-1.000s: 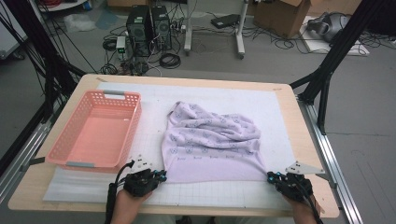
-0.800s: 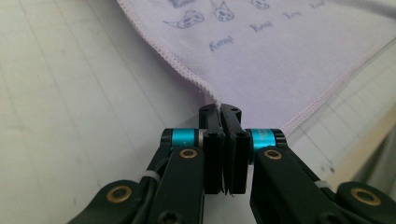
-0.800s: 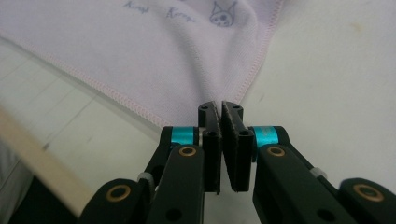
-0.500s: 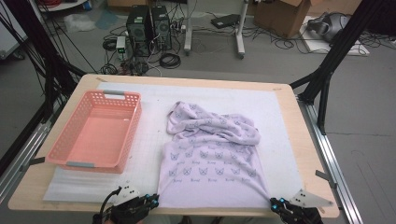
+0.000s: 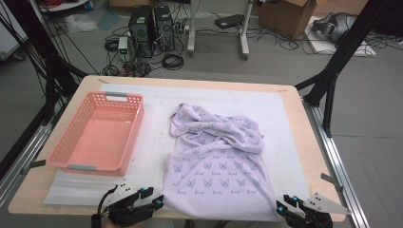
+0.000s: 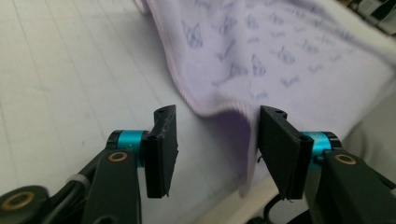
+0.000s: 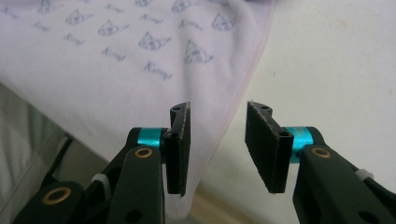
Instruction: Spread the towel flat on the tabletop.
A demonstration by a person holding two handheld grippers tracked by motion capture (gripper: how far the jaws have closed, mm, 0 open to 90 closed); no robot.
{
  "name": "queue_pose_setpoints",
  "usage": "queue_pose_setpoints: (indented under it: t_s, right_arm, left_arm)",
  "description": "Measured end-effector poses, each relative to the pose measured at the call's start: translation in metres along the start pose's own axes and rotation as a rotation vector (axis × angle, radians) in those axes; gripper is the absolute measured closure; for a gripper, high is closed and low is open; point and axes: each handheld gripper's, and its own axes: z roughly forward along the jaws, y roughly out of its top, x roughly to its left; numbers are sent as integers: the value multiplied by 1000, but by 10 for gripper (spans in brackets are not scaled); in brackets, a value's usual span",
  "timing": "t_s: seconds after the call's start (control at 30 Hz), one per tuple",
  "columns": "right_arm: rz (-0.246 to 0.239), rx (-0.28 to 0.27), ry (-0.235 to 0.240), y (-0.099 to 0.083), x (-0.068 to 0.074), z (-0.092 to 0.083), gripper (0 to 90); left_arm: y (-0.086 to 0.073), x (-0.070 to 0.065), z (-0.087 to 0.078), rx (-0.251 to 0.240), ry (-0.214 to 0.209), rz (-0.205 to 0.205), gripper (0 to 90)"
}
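Change: both grippers had released the cloth's near corners since a second earlier, and its near edge had come down to the table's front edge.
Left gripper [image 6: 212,144]: lower left of the high view [image 5: 142,202], jaws apart, a hanging cloth corner between them, unclamped.
Right gripper [image 7: 217,144]: lower right of the high view [image 5: 294,209], jaws apart, the cloth's hem just ahead.
Pale lilac cloth with small cat prints [image 5: 214,166]: flat near the bottom centre, bunched at its far end.
White gridded mat [image 5: 285,123]: under the cloth.
Pink slotted plastic basket [image 5: 97,133]: left of the cloth, apart from it.
Light wooden table [image 5: 311,156]: beneath everything.
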Motion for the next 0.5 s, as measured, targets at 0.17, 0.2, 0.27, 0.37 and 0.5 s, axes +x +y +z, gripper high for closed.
queue_pose_setpoints:
  t_s: [0.17, 0.2, 0.27, 0.37, 0.5]
  right_arm:
    - [2, -14, -3, 10, -6, 7, 592]
    - [-1, -11, -8, 12, -8, 10, 592]
    - [-1, 1, -10, 15, -11, 19, 592]
    - [-12, 26, -19, 22, -16, 34, 589]
    - [-13, 50, -12, 28, -20, 55, 554]
  left_arm:
    - [9, 6, 3, -16, 12, 11, 458]
    - [10, 8, 8, -5, 14, 10, 455]
    - [12, 11, 21, 21, 17, 13, 450]
    - [18, 16, 39, 50, 23, 19, 442]
    - [22, 14, 55, 65, 34, 34, 413]
